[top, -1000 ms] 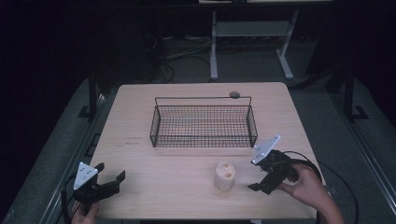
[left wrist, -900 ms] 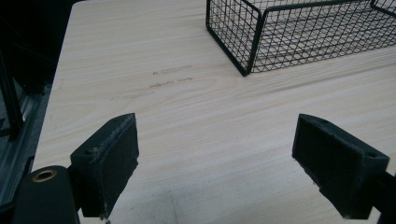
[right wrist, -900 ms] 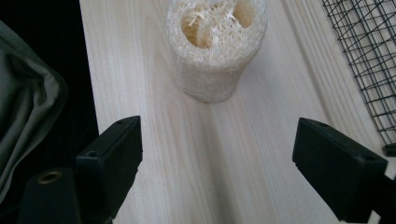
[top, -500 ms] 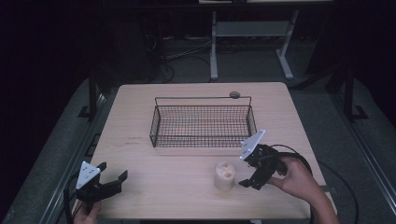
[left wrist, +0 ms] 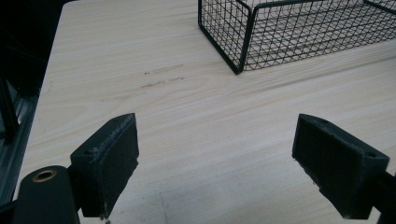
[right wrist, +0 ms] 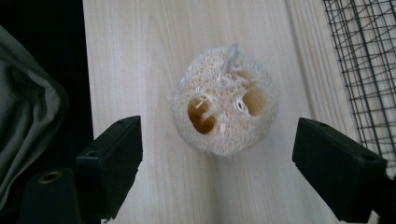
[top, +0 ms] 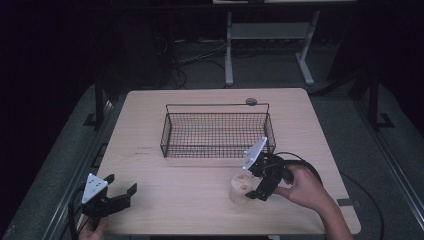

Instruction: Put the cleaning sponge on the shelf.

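I see my right gripper [top: 256, 184] with jaws spread wide, flanking the loofah [top: 240, 187] standing upright on the table [top: 175, 200], at five o'clock from the wire basket [top: 216, 134]. My left gripper [top: 121, 191] gapes wide at seven o'clock.

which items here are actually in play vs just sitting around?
In play (my read):
- loofah sponge, framed by the open right gripper
- wire basket, likely destination

Sitting around:
- left gripper, open over bare table
- small round disc behind basket
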A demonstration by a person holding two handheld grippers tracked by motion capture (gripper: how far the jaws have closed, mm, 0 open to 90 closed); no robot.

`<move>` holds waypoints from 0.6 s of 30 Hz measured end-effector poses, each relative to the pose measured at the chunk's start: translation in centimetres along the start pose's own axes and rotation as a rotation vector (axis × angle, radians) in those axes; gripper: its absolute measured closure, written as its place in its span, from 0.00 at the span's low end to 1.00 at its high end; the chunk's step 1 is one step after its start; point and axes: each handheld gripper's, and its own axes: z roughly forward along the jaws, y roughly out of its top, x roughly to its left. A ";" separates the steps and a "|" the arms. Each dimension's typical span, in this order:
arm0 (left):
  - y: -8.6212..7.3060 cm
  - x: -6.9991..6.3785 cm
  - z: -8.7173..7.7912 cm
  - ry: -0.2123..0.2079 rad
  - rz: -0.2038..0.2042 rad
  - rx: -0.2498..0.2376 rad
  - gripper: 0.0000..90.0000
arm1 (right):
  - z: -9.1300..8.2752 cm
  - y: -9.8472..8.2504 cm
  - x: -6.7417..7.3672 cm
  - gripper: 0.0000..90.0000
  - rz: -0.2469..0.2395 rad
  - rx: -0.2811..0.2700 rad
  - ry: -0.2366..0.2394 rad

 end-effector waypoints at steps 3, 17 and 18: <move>0.0 0.0 -0.1 -0.002 -0.004 -0.005 0.15 | 0.4 0.3 -0.2 0.17 0.005 0.008 0.005; 0.0 0.2 -0.2 -0.001 -0.007 -0.007 0.15 | 1.9 1.1 -0.7 0.18 0.012 0.044 0.007; 0.0 0.2 -0.2 -0.002 -0.008 -0.009 0.15 | 2.0 1.1 -0.6 0.19 0.013 0.049 0.010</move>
